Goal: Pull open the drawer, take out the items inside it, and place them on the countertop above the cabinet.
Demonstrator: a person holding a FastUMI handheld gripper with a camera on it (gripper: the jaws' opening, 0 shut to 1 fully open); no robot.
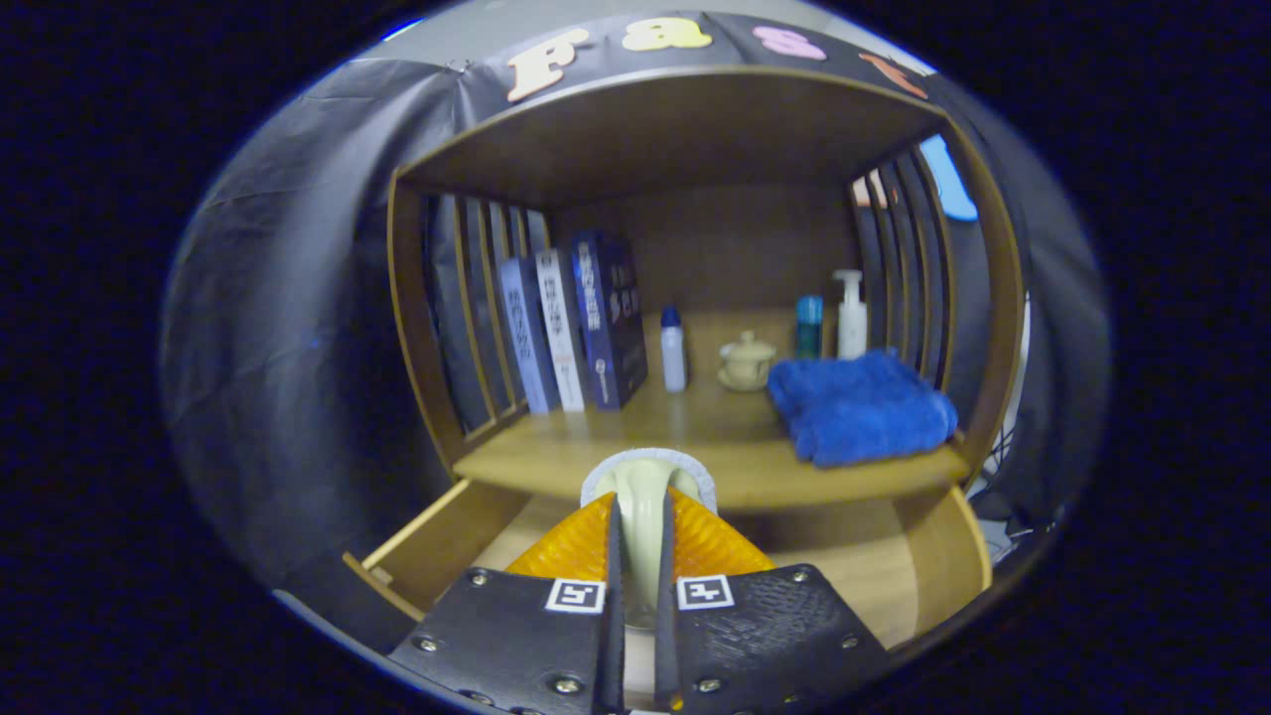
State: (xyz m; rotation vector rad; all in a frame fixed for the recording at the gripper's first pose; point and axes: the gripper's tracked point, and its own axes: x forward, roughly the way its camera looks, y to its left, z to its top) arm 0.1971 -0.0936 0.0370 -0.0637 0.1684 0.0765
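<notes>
Gripper (pixel 640 556) fingers are clamped on one cream-coloured brush (pixel 645 497), held above the open drawer (pixel 437 541), just before the countertop (pixel 715 447). On the countertop stand three books (pixel 571 323), two bottles, one pump dispenser (pixel 850 316), one small lidded cup (pixel 746 359) and one folded blue towel (pixel 859 405).

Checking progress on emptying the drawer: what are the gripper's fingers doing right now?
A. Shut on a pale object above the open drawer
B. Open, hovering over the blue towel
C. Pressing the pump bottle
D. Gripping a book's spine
A: the gripper has both fingers pressed on a pale object, held above the open drawer, short of the countertop.
</notes>
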